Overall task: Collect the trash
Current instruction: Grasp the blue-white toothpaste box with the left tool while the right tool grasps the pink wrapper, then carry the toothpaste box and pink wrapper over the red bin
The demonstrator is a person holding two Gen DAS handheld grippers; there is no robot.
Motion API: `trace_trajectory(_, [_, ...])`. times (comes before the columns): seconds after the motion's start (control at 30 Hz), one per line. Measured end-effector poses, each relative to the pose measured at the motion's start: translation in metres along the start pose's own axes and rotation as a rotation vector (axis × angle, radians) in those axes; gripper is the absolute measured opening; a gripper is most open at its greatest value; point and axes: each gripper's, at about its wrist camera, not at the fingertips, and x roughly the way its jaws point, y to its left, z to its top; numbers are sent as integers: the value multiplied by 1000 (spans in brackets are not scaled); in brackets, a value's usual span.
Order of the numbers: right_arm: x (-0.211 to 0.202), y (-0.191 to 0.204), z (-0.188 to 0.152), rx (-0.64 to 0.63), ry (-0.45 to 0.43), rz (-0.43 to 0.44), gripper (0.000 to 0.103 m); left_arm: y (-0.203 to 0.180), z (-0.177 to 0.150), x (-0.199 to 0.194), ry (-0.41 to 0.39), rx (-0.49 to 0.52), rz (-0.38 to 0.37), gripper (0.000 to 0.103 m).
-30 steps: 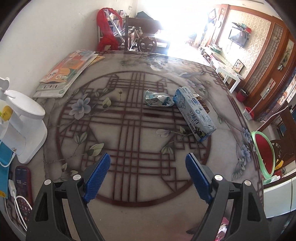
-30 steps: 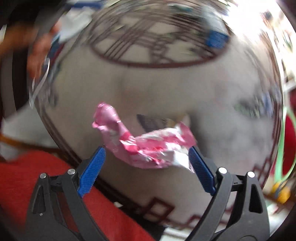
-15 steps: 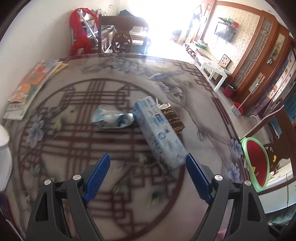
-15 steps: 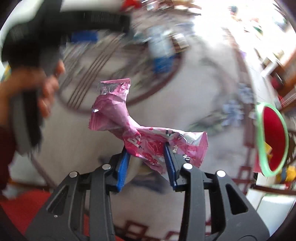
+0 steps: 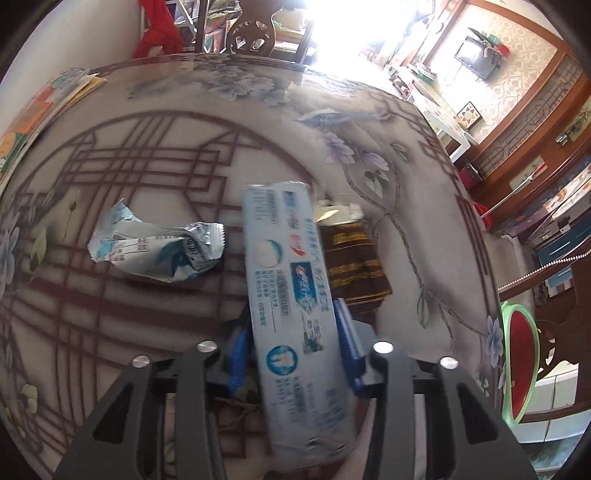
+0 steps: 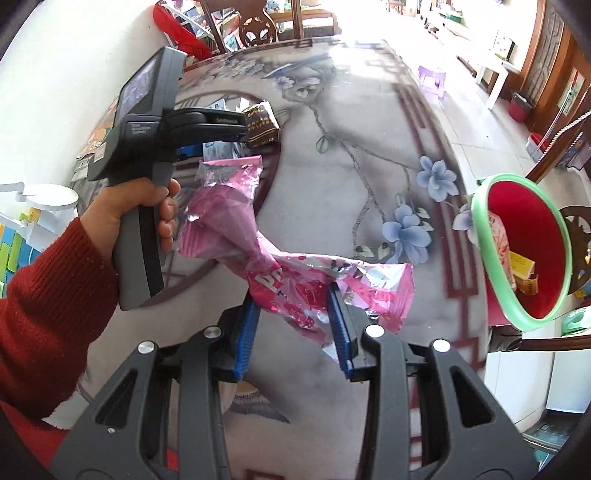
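Observation:
In the left wrist view a long blue-and-white toothpaste box (image 5: 288, 295) lies lengthwise between the blue pads of my left gripper (image 5: 293, 343). Its jaws are closing and both pads touch the box's sides. A crumpled blue-white wrapper (image 5: 155, 251) lies left of the box and a brown packet (image 5: 354, 266) lies right of it. My right gripper (image 6: 295, 317) is shut on a crumpled pink wrapper (image 6: 229, 221), held above the patterned table (image 6: 369, 184). The red bin with a green rim (image 6: 480, 221) stands off the table's right edge, with some packets inside.
A hand (image 6: 140, 206) in a red sleeve holds the left gripper's handle over the table's left part. Magazines (image 5: 37, 107) lie at the far left by the wall. A wooden chair (image 5: 255, 33) stands behind the table. A white appliance (image 6: 48, 199) sits at the left.
My left gripper moved forward and down over the toothpaste box and its jaws came in around it. My right gripper closed on the pink wrapper, lifted it and rolled toward the bin side.

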Motion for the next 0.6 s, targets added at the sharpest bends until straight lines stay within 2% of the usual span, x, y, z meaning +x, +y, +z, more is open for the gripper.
trace_trajectory(0.33, [0,14,9,-24,-23,20,36,23,-23,-61,-83,20,-17,34])
trace_trajectory(0.6, [-12,29,1,-36,-52,27,36,29,-51,-106,-124,40,-20,34])
